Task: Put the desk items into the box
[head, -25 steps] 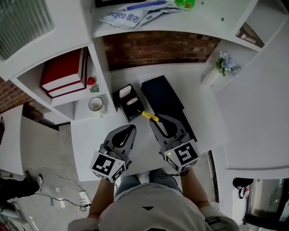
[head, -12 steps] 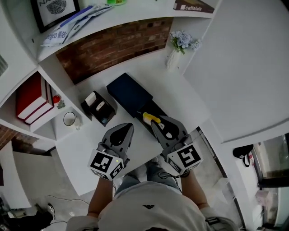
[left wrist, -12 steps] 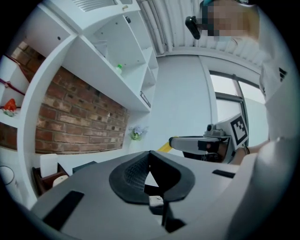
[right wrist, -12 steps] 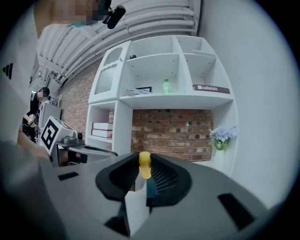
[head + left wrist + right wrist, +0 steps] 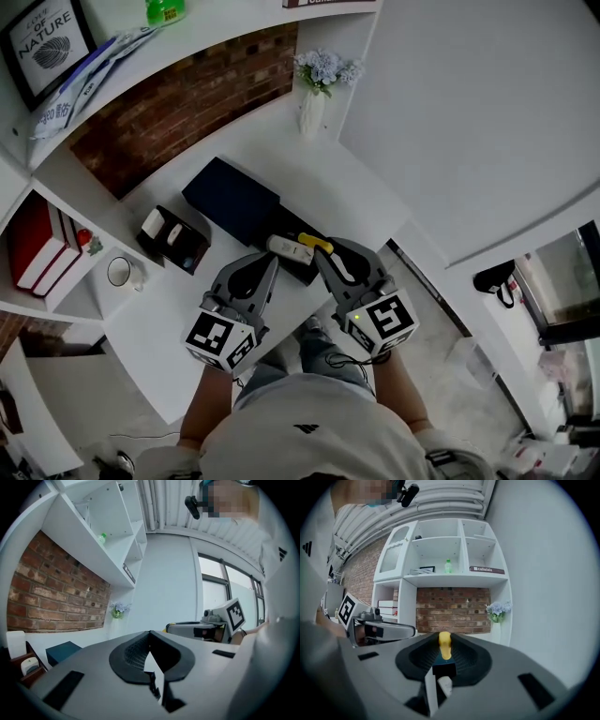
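The right gripper (image 5: 323, 253) is clenched on a small yellow-tipped object with a dark body (image 5: 445, 645). The object sticks out ahead of its jaws, over the near end of the dark navy rectangular box (image 5: 225, 195). The left gripper (image 5: 270, 264) hovers alongside, jaws together on nothing. The best approach is probably to bring the object squarely above the box, lower it close, and let go clear of the white oblong item (image 5: 287, 248) just ahead of the jaws.
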A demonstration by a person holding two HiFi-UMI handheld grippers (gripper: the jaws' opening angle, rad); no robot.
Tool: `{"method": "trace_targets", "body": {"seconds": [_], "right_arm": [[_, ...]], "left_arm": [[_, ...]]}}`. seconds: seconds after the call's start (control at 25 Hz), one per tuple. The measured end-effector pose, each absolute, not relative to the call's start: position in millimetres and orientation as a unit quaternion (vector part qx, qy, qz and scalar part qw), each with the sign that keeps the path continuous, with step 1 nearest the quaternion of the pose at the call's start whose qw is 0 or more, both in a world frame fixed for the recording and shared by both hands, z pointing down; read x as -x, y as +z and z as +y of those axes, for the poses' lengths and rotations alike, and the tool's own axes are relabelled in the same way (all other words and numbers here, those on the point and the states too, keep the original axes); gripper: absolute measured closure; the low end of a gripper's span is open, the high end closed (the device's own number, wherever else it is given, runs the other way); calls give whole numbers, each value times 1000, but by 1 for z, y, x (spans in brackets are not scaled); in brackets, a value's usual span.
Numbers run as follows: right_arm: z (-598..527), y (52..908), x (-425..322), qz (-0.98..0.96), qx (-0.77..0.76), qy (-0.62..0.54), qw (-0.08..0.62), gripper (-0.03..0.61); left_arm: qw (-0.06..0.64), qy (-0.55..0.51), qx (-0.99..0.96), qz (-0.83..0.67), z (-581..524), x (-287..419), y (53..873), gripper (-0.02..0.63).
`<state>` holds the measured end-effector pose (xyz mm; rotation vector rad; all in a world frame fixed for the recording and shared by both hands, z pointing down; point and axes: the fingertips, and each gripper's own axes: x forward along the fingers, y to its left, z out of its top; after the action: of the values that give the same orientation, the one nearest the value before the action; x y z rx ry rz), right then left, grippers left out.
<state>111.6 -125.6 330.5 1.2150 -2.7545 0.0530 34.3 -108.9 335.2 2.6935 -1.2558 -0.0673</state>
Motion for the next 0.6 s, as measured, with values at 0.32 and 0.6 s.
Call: {"method": "trace_targets", "body": {"seconds": [0.32, 0.6], "right_arm": [[-146, 390, -129, -896, -425, 114, 65, 495], [-156, 437, -133, -879, -438, 173, 77, 495]], "left_arm": [[92, -15, -905, -416, -113, -38, 341, 603], [100, -5, -905, -413, -118, -42, 349, 603]]}}
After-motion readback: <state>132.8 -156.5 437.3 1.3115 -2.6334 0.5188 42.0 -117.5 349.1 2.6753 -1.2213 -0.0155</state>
